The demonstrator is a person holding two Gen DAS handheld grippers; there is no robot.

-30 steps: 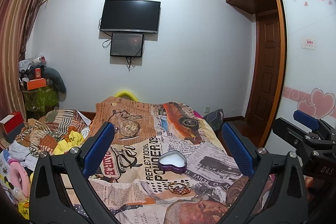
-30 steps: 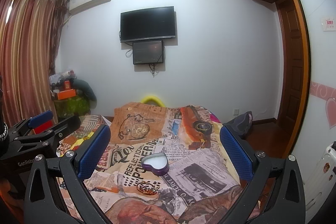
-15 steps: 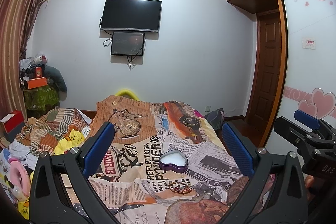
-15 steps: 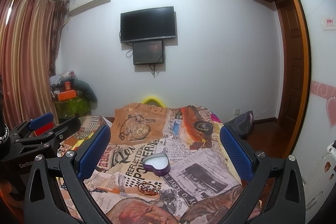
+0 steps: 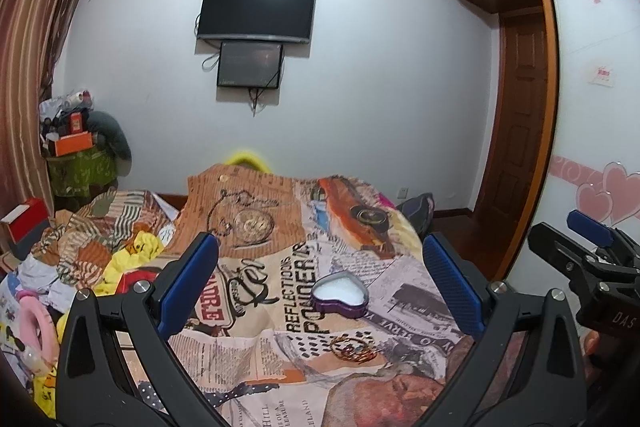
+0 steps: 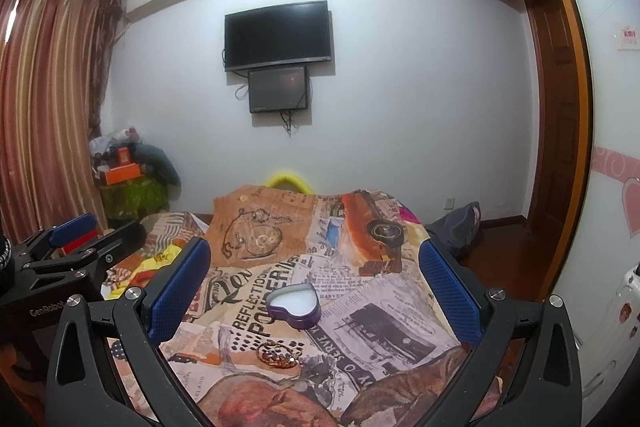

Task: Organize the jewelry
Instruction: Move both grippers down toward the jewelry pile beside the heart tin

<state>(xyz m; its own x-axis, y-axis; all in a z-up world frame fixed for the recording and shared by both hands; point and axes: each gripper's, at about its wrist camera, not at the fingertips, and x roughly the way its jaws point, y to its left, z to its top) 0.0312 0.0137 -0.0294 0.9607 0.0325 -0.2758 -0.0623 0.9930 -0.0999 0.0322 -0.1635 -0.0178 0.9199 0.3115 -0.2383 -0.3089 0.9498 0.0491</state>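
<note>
A purple heart-shaped box [image 5: 339,294] [image 6: 295,307] with a white inside lies open on the printed bedspread. Nearer to me lies a small pile of gold-coloured jewelry [image 5: 353,347] [image 6: 277,353]. My left gripper [image 5: 320,287] hovers open above the bed, its blue pads [image 5: 188,283] wide apart, with nothing between them. My right gripper [image 6: 314,287] is open too and holds nothing. Each gripper shows at the edge of the other's view: the right gripper [image 5: 592,251] and the left gripper [image 6: 76,247].
The newspaper-print bedspread [image 5: 280,227] covers the bed. Crumpled clothes and toys [image 5: 80,259] pile up at the left. A green-covered stand with boxes [image 5: 80,163] is by the curtain. A dark bag [image 6: 460,227] lies on the floor near the wooden door [image 5: 520,147].
Both views have shifted only slightly; the box and jewelry sit a touch lower in the right wrist view. Both grippers stay open.
</note>
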